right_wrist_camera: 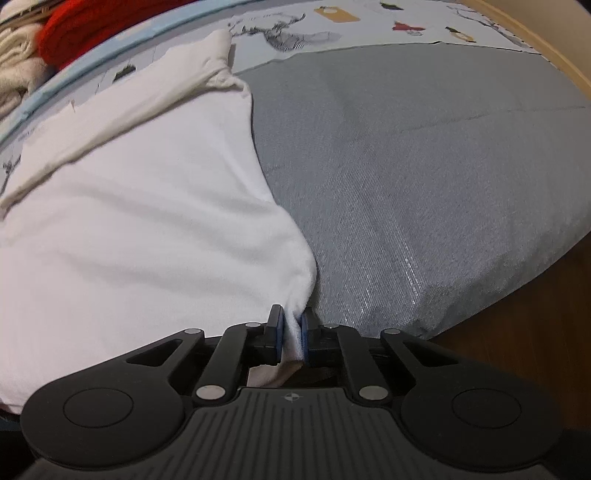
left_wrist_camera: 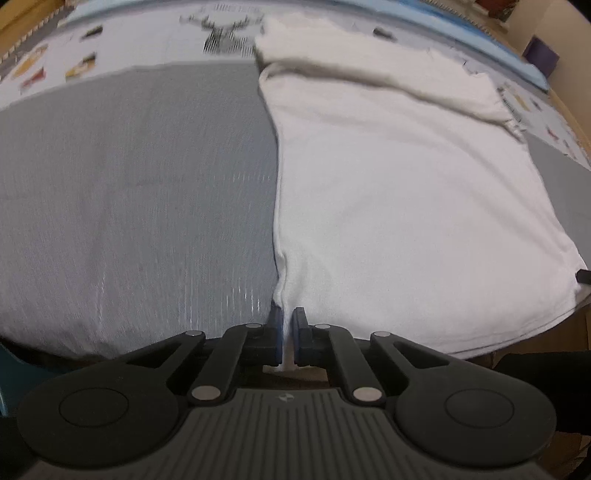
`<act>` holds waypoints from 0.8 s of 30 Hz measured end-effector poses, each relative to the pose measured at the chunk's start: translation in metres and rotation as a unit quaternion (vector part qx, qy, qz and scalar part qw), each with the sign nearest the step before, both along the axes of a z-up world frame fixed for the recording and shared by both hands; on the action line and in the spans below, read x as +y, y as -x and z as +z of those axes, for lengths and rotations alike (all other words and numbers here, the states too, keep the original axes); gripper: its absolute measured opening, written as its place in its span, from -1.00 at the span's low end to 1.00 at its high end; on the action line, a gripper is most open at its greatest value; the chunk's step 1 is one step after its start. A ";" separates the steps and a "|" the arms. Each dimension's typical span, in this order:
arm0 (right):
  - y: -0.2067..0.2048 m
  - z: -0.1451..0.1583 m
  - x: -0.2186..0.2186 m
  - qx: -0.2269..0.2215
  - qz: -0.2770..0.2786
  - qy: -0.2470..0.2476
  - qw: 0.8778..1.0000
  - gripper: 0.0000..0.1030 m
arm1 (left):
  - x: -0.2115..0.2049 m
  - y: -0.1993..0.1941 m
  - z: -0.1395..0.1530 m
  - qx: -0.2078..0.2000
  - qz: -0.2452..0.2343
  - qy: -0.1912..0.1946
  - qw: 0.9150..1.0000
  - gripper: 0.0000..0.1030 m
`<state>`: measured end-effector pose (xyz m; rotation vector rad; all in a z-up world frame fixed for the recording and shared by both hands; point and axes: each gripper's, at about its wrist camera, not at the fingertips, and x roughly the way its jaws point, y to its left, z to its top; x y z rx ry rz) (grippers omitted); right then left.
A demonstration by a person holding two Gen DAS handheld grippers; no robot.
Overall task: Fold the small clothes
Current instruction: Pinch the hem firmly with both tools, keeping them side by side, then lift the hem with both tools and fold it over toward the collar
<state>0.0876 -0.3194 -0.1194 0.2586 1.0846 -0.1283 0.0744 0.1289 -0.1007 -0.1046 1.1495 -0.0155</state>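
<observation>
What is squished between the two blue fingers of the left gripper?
A near corner of the white garment, pinched in the left gripper, as the left wrist view shows. It lies on the grey cloth.

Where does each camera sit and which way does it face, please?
Left wrist: on the left gripper, looking forward over the shirt, whose left edge it pinches; grey cloth lies leftward.
Right wrist: on the right gripper, facing forward, pinching the shirt's right corner; a red item lies far left.
Shared: shirt, grey cloth, printed mat; no hands visible.
</observation>
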 end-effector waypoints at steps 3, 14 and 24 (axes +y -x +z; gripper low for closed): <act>0.006 0.020 -0.003 -0.038 -0.004 -0.012 0.999 -0.86 | -0.002 0.006 0.022 -0.037 -0.011 0.000 0.999 -0.91; 0.050 0.132 -0.014 -0.174 0.047 -0.061 0.982 -0.89 | 0.011 0.073 0.125 -0.129 -0.028 0.081 0.988 -0.93; 0.085 0.194 -0.049 -0.233 0.050 -0.115 0.964 -0.90 | 0.029 0.069 0.173 -0.175 -0.028 0.108 0.978 -0.93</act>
